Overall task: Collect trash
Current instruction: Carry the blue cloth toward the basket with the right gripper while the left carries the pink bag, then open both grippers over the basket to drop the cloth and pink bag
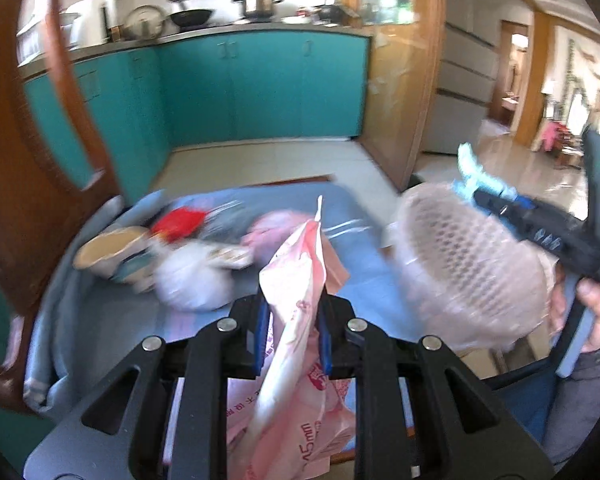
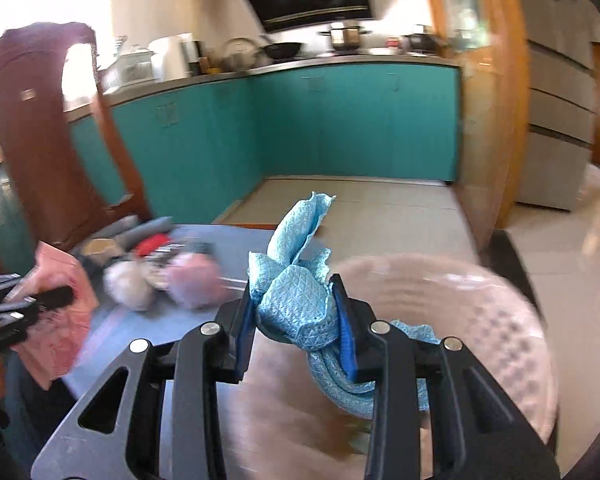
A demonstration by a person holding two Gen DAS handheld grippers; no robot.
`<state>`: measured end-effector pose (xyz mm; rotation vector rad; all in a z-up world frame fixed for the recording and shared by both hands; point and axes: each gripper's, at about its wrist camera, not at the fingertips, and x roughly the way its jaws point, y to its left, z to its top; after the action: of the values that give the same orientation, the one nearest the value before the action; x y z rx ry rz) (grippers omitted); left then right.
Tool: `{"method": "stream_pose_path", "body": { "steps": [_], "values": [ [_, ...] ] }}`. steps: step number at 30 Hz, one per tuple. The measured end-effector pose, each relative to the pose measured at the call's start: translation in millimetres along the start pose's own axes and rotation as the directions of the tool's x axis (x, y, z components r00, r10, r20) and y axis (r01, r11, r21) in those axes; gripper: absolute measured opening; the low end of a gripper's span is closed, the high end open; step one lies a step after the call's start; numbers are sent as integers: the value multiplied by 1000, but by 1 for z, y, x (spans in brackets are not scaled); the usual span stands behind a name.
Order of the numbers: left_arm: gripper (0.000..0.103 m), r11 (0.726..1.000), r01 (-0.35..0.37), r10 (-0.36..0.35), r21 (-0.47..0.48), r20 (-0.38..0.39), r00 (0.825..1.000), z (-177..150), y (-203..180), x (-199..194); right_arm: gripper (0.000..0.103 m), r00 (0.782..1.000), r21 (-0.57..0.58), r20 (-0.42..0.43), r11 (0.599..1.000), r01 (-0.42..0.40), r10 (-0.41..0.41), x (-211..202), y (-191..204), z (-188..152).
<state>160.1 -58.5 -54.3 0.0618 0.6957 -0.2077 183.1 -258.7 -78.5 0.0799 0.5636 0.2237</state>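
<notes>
My left gripper [image 1: 292, 332] is shut on a crumpled pink plastic wrapper [image 1: 296, 276] with red print, held above the table. The right wrist view shows it at the left edge, wrapper [image 2: 60, 312] hanging from it. My right gripper [image 2: 296, 312] is shut on a bunched light-blue cloth [image 2: 296, 296], which sticks up between the blue pads. In the left wrist view that gripper [image 1: 480, 194] is at the right with the cloth [image 1: 474, 170] at its tips. A pale pink perforated basket [image 1: 468, 268] is blurred just beside and below it.
The table has a blue cover [image 1: 364, 280]. On it lie a paper cup [image 1: 112, 252] on its side, a red item [image 1: 180, 220], a white crumpled wad [image 1: 192, 280] and a pink wad [image 1: 276, 228]. A hand [image 1: 596, 312] grips the right tool. Teal kitchen cabinets [image 1: 260, 88] stand behind.
</notes>
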Motion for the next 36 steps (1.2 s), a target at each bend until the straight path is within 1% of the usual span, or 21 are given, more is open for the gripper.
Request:
{"method": "stream_pose_path", "body": {
  "steps": [2, 4, 5, 7, 9, 13, 15, 19, 21, 22, 23, 25, 27, 28, 29, 30, 31, 32, 34, 35, 36],
  "values": [
    [21, 997, 73, -73, 11, 12, 997, 14, -19, 7, 35, 998, 34, -21, 998, 61, -61, 1, -21, -4],
    [21, 989, 143, -143, 27, 15, 990, 26, -38, 15, 35, 994, 58, -35, 992, 109, -107, 2, -34, -8],
    [21, 981, 188, -188, 45, 10, 982, 32, -53, 21, 35, 991, 68, -43, 990, 127, -124, 2, -40, -10],
    [21, 971, 230, -231, 67, 6, 973, 39, -73, 33, 35, 987, 83, -58, 985, 152, -147, 3, -49, -14],
    [21, 959, 272, -271, 80, -29, 962, 43, -98, 51, 35, 985, 92, -71, 983, 162, -156, 5, -55, -18],
    [21, 942, 315, -310, 112, -62, 949, 47, -136, 77, 35, 980, 108, -102, 977, 184, -173, 6, -67, -23],
    [22, 938, 325, -317, 122, -75, 945, 48, -147, 85, 35, 976, 129, -121, 972, 195, -180, 5, -75, -26],
    [25, 942, 308, -297, 135, -101, 950, 49, -165, 105, 36, 966, 193, -160, 953, 231, -202, 6, -93, -31],
    [44, 943, 310, -299, 120, -100, 949, 51, -168, 110, 37, 964, 221, -170, 945, 241, -206, 6, -99, -33],
    [67, 945, 306, -296, 114, -95, 950, 52, -168, 111, 38, 963, 231, -174, 942, 243, -206, 6, -100, -34],
    [75, 949, 297, -290, 104, -73, 954, 52, -166, 109, 40, 963, 232, -175, 942, 242, -204, 6, -100, -34],
    [76, 953, 287, -283, 102, -47, 958, 51, -163, 104, 42, 964, 225, -173, 945, 238, -201, 6, -97, -34],
    [79, 962, 246, -245, 117, -27, 969, 48, -154, 98, 51, 964, 210, -161, 947, 242, -211, 4, -94, -33],
    [81, 967, 224, -224, 119, -15, 974, 47, -149, 95, 59, 964, 205, -155, 947, 246, -216, 4, -93, -32],
    [81, 977, 175, -177, 120, 7, 984, 44, -140, 91, 62, 964, 201, -147, 948, 247, -220, 3, -91, -31],
    [81, 985, 128, -132, 118, 22, 991, 41, -133, 88, 63, 966, 199, -141, 950, 242, -216, 4, -89, -30],
    [81, 992, 59, -63, 112, 33, 997, 37, -120, 86, 63, 968, 199, -139, 951, 235, -210, 4, -89, -30],
    [81, 994, 16, -19, 105, 36, 999, 34, -111, 84, 66, 969, 197, -135, 953, 230, -206, 5, -86, -29],
    [81, 991, -110, 107, 72, 37, 994, 24, -80, 81, 69, 970, 183, -128, 957, 226, -205, 8, -82, -25],
    [81, 987, -153, 151, 56, 37, 988, 20, -67, 79, 69, 973, 168, -118, 961, 219, -201, 8, -76, -24],
    [81, 977, -209, 208, 33, 32, 978, 15, -50, 78, 69, 974, 158, -111, 964, 212, -196, 10, -70, -22]
  ]
}}
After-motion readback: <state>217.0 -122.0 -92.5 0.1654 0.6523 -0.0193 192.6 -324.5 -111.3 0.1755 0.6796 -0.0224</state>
